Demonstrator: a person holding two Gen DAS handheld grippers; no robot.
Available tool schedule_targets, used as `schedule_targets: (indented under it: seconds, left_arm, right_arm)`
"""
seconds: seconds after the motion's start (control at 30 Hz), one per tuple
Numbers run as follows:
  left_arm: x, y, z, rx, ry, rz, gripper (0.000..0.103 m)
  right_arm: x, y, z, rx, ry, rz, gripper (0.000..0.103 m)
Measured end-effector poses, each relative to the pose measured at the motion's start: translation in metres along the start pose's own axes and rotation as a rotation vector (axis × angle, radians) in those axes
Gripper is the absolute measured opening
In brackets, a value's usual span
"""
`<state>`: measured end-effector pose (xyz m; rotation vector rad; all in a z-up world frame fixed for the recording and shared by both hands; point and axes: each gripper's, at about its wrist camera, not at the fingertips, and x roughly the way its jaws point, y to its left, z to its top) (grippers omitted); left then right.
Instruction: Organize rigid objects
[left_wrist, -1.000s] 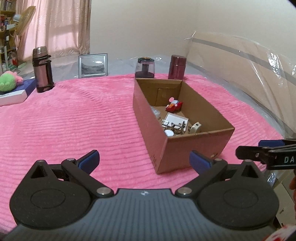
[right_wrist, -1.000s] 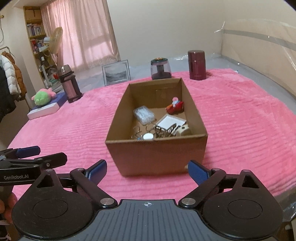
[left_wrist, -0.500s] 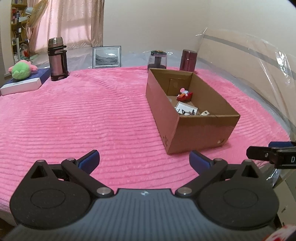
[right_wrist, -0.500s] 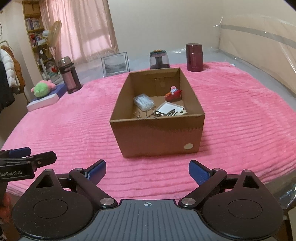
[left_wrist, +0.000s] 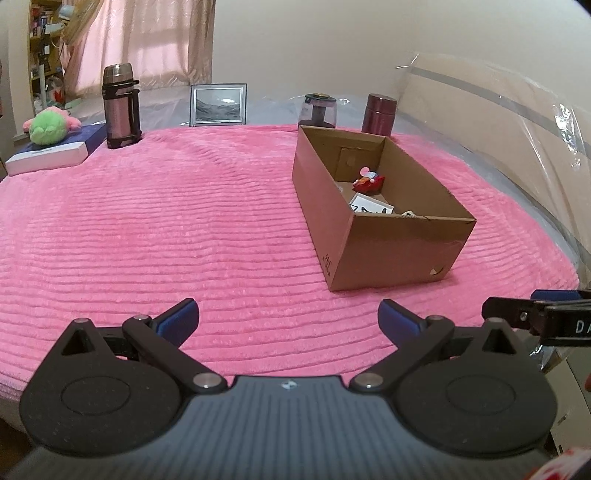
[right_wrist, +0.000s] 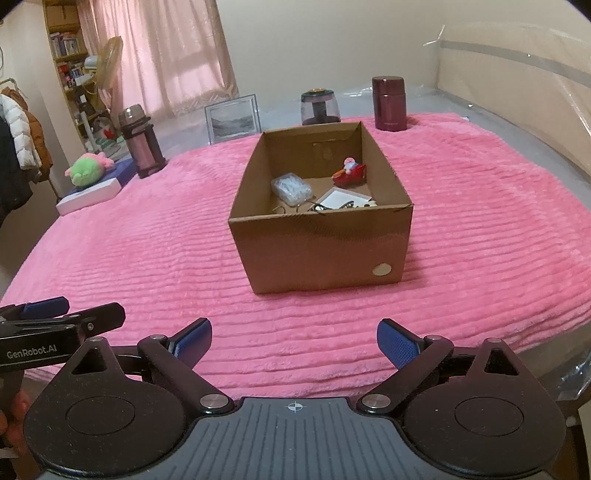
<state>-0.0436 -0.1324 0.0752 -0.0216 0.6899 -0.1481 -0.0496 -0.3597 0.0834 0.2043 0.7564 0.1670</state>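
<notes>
An open cardboard box (right_wrist: 325, 251) (left_wrist: 399, 254) stands on the pink blanket. Inside it lie a red toy (right_wrist: 349, 172) (left_wrist: 368, 181), a clear bag of small white parts (right_wrist: 291, 188), a white card (right_wrist: 338, 199) and some metal pieces. My left gripper (left_wrist: 288, 319) is open and empty, low over the blanket's near edge, left of the box. My right gripper (right_wrist: 294, 341) is open and empty, in front of the box. Each gripper's fingers show at the edge of the other's view.
At the back stand a steel thermos (left_wrist: 120, 107), a picture frame (left_wrist: 218, 105), a dark glass jar (left_wrist: 319, 110) and a maroon canister (left_wrist: 380, 115). A green plush (left_wrist: 46, 127) lies on a flat white box at far left. Plastic sheeting covers the right wall.
Both grippers have pulled back from the box toward the blanket's near edge. The box looks smaller and farther. Both stay open and empty.
</notes>
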Motion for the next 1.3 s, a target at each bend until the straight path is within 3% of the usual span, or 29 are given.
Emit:
schedule_targets:
  seconds: [1.3]
  left_arm:
    - [0.009, 0.01, -0.005, -0.022, 0.001, 0.013, 0.102]
  right_arm:
    - [0.018, 0.005, 0.001, -0.011, 0.024, 0.007, 0.093]
